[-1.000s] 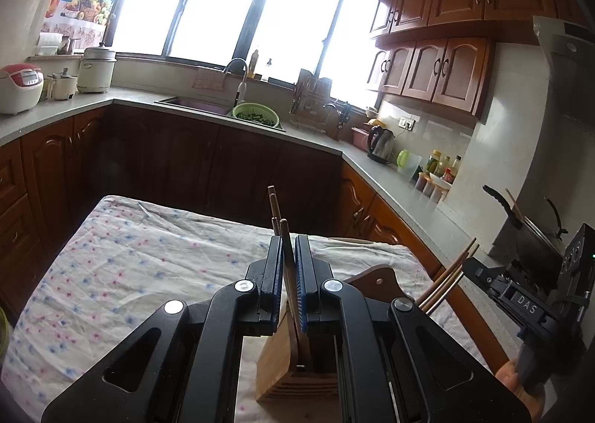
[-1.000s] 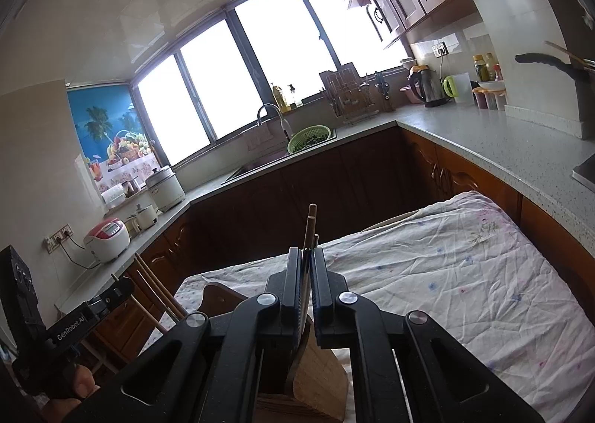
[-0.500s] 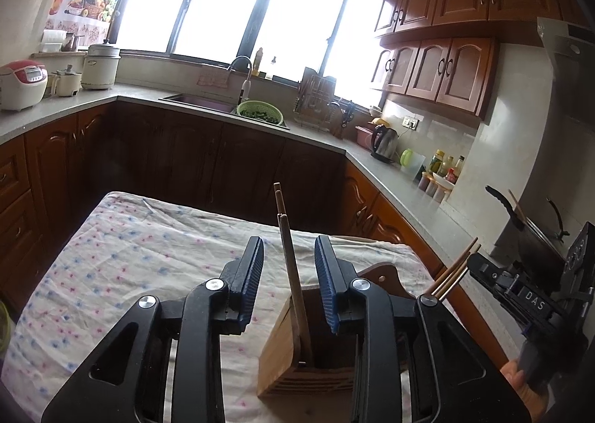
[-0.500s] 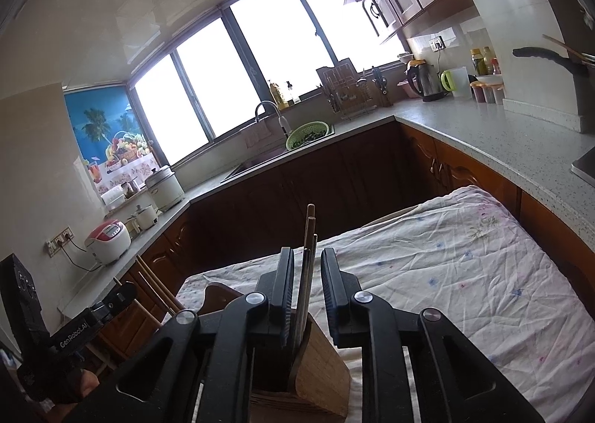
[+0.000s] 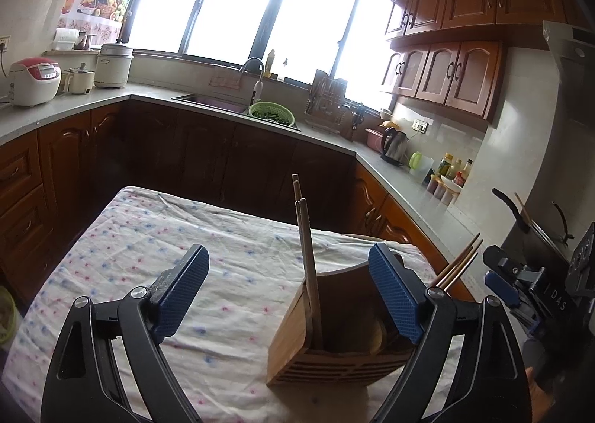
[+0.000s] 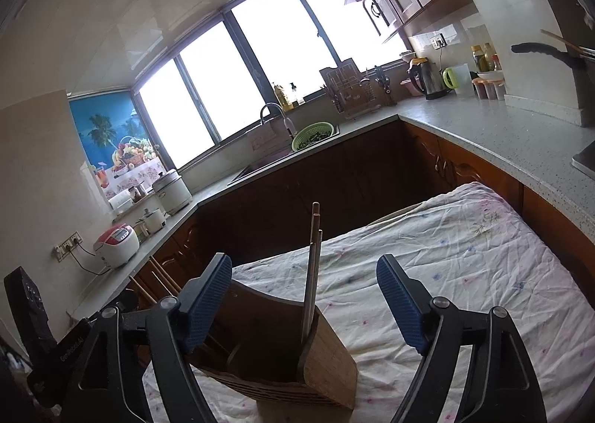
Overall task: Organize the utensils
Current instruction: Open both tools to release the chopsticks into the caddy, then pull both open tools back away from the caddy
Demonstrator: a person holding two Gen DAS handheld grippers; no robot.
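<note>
Both grippers stand wide and hold nothing: the left gripper [image 5: 288, 292] and right gripper [image 6: 303, 305] each straddle a bundle of chopsticks [image 5: 306, 259] standing nearly upright in the wooden holder [image 5: 334, 356] on the cloth-covered desk [image 5: 148, 237]. The drop-in step looks finished, both bundles lodged in separate compartments. Next, I judge, each gripper should lift clear without brushing the sticks, then look for more utensils; none show farther on the desk.
</note>
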